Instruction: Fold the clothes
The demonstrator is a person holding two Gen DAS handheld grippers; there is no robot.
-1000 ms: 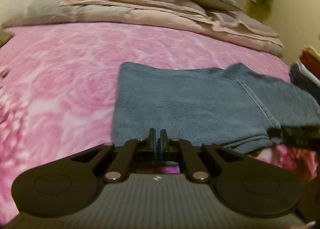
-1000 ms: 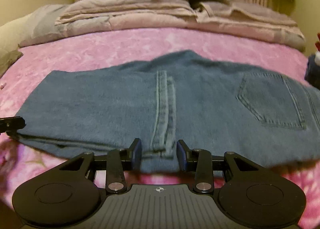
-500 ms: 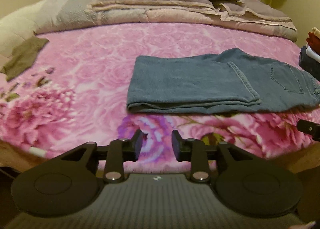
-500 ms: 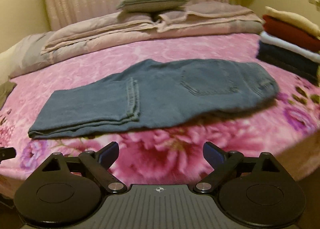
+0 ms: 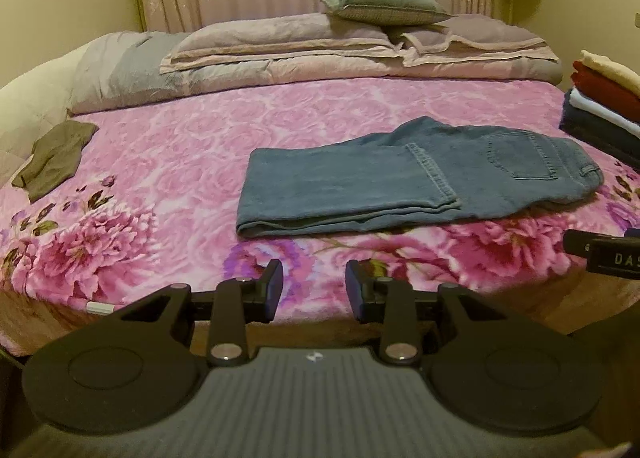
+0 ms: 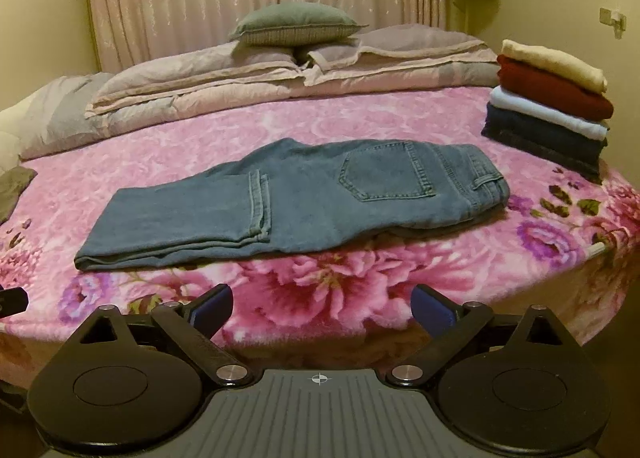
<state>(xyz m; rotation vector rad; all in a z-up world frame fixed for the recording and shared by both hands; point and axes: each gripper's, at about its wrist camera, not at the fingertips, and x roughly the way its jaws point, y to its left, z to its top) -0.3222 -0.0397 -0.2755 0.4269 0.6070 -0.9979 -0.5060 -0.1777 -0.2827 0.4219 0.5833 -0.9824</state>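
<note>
Blue jeans [image 5: 400,178] [image 6: 312,194] lie folded on the pink flowered blanket [image 5: 168,162], legs doubled over to the left and the back pocket facing up on the right. My left gripper [image 5: 314,282] hangs open above the bed's front edge, short of the jeans' folded end, with nothing between its fingers. My right gripper [image 6: 322,302] is held back from the jeans at the same edge; its jaws are opening wide and hold nothing. One of the right gripper's fingertips [image 5: 600,254] shows at the right rim of the left wrist view.
A stack of folded clothes [image 6: 548,106] [image 5: 604,106] sits at the bed's right side. An olive garment [image 5: 52,162] lies crumpled at the left. Folded duvets and a grey-green pillow [image 6: 296,24] fill the head of the bed, before a curtain.
Both grippers let go of the jeans' near edge, opened, and pulled back and up from the bed. The jeans stay folded on the blanket.
</note>
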